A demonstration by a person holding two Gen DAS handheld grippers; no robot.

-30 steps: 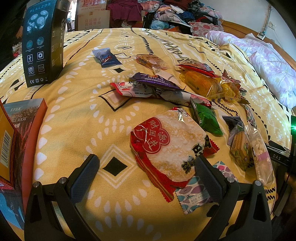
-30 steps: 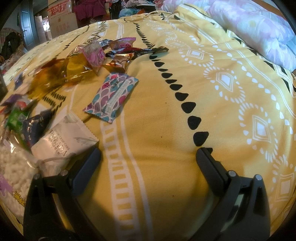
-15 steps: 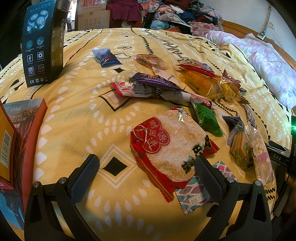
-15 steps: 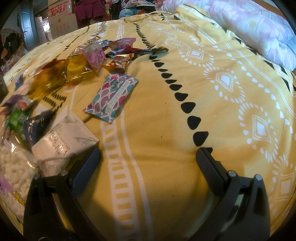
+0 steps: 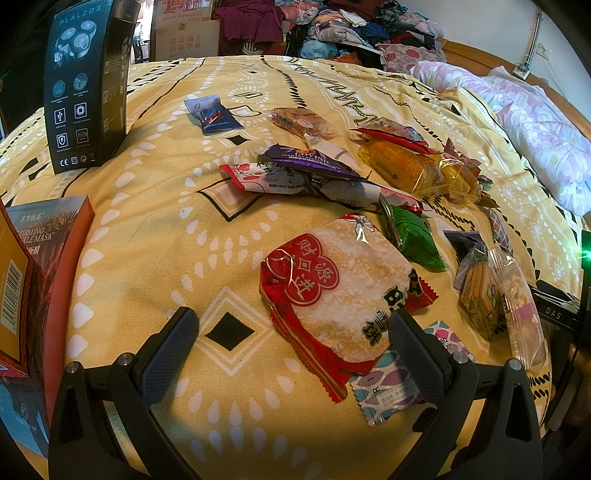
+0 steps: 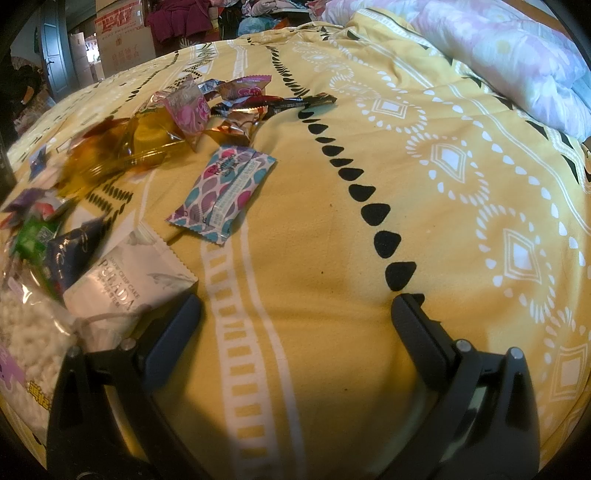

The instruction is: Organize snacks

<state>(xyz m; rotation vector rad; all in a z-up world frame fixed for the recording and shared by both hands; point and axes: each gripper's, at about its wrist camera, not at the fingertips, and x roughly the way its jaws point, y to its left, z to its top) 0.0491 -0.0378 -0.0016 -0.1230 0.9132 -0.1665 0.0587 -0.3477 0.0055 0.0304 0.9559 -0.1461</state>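
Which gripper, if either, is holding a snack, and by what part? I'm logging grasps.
Neither. The left gripper is open above the bedspread beside the red rice cracker pack; the right gripper is open over bare bedspread.

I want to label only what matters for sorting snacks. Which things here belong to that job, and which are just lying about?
Belongs to the job:
- red rice cracker pack
- green packet
- purple packet
- orange cake packs
- patterned packet
- white crisp cake packet

Just lying about:
- black shaver box
- face mask box
- pink quilt
- clothes pile
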